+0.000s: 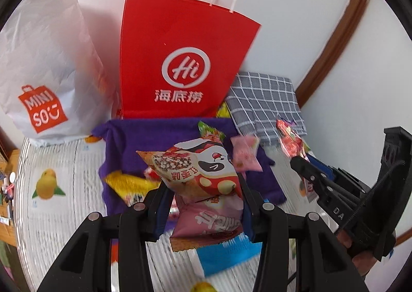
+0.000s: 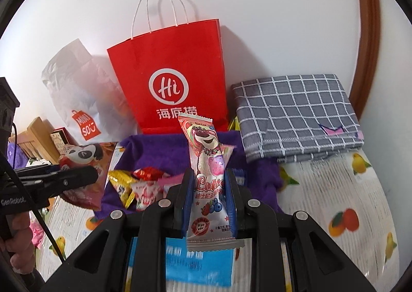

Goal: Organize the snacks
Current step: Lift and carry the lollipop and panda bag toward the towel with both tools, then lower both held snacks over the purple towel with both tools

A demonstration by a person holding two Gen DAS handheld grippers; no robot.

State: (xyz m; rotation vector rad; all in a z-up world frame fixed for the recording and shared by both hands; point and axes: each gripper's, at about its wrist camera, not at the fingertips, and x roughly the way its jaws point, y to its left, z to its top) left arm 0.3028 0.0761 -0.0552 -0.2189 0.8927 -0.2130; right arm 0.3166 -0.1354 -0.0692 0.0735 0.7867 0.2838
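Panda snack packet [image 1: 200, 171]: a puffed orange-and-white bag with a panda face, held up off the surface over the purple cloth, in front of the red bag; a pink packet [image 1: 211, 220] hangs with it in the same grip.
Bear candy stick [image 2: 208, 171]: a long pink wrapper with a bear and berries, standing nearly upright, its top just in front of the red bag's lower edge.
Left gripper [image 1: 203, 204]: jaws drawn in and pinching the panda packet and the pink one at their sides, the bag bulging above the pads.
Right gripper [image 2: 209, 199]: blue pads pressed together on the middle of the candy stick, both ends free.
Loose snacks [image 2: 134, 184]: yellow, red and pink wrappers lie on the purple cloth [image 2: 154, 148], below both held items.
Red paper bag [image 2: 170, 78]: upright against the wall with its twine handles up; probably the target, though its mouth faces away from both cameras.
White Minisoo bag [image 1: 43, 78]: just left of the red one, another possible place.
Checked grey cloth [image 2: 296, 114]: folded, to the right, apart from the snacks.
Doing it well: raise each item above the bag rim before letting go; bring the stick in end-first; keep the two grippers from crowding each other at the opening; watch that the second pink packet does not slip out early.
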